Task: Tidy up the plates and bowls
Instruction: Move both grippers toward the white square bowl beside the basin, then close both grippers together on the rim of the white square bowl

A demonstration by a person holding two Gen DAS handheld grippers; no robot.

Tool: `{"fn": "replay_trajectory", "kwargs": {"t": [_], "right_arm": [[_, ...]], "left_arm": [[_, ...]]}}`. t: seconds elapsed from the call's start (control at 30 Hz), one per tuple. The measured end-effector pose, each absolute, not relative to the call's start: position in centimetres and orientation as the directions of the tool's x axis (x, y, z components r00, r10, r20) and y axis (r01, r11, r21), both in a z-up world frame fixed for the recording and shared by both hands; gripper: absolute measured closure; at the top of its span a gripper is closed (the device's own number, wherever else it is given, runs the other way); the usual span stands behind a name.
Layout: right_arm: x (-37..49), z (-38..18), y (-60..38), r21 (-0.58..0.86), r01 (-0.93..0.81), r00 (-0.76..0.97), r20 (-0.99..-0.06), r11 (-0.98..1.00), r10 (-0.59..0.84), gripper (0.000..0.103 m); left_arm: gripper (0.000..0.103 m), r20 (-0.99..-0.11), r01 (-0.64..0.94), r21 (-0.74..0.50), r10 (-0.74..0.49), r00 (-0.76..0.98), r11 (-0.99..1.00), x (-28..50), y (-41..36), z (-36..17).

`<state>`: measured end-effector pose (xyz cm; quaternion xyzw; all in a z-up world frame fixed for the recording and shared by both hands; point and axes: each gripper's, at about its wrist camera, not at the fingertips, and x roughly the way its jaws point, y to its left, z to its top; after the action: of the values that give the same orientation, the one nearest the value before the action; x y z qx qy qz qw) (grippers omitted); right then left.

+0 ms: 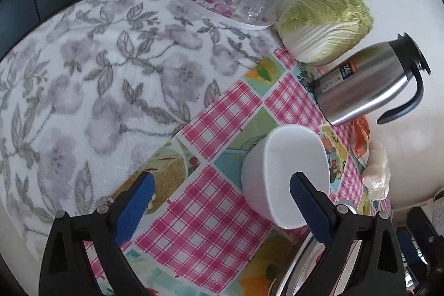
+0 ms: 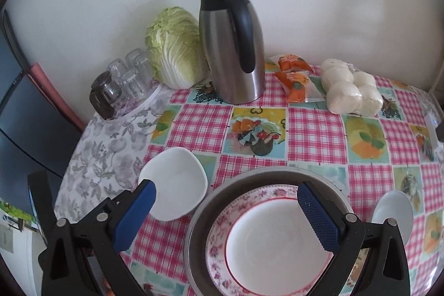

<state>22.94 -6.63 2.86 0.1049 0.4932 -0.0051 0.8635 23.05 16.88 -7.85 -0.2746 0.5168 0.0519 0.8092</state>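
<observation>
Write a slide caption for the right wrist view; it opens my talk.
Open right hand-held gripper above stacked plates in a metal basin, white bowl alongside.

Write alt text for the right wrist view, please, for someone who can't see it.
An open hand-held gripper hovers over a white plate stacked on a floral plate inside a metal basin on a checked tablecloth. A white bowl sits left of the basin; a steel jug, cabbage and upturned glasses stand behind.
</observation>
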Motion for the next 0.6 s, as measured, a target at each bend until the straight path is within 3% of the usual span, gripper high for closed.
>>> {"fn": "replay_trajectory", "kwargs": {"t": [0.03,0.1,0.23,0.3,0.43,0.6], "right_arm": [[23.3,2.5,-6.4,0.178,0.109,0.507,-0.856,0.978,0.099,0.003],[24.0,1.7,-5.6,0.161,0.100,0.493,-0.865,0.982,0.091,0.018],[25.2,-0.4,-4.1,0.139,0.082,0.452,-0.888,0.987,0.087,0.029],[25.6,-1.3,-3.4,0.130,0.069,0.434,-0.896,0.989,0.088,0.041],[26.5,-2.9,-2.3,0.095,0.054,0.408,-0.911,0.994,0.065,0.047],[27.5,-4.4,-1.6,0.069,0.041,0.387,-0.921,0.997,0.048,0.064]], "left_arm": [[0.006,-0.863,-0.371,-0.398,-0.205,0.462,0.839,23.1,17.0,-7.9],[0.007,-0.859,-0.372,-0.409,-0.215,0.464,0.833,23.3,17.0,-8.1],[0.023,-0.856,-0.366,-0.431,-0.245,0.454,0.825,23.9,16.8,-8.8],[0.023,-0.856,-0.366,-0.440,-0.260,0.446,0.820,24.1,16.7,-9.2],[0.031,-0.852,-0.357,-0.459,-0.290,0.436,0.813,24.6,16.3,-9.9],[0.037,-0.852,-0.348,-0.472,-0.319,0.414,0.810,25.5,15.8,-10.9]]}}
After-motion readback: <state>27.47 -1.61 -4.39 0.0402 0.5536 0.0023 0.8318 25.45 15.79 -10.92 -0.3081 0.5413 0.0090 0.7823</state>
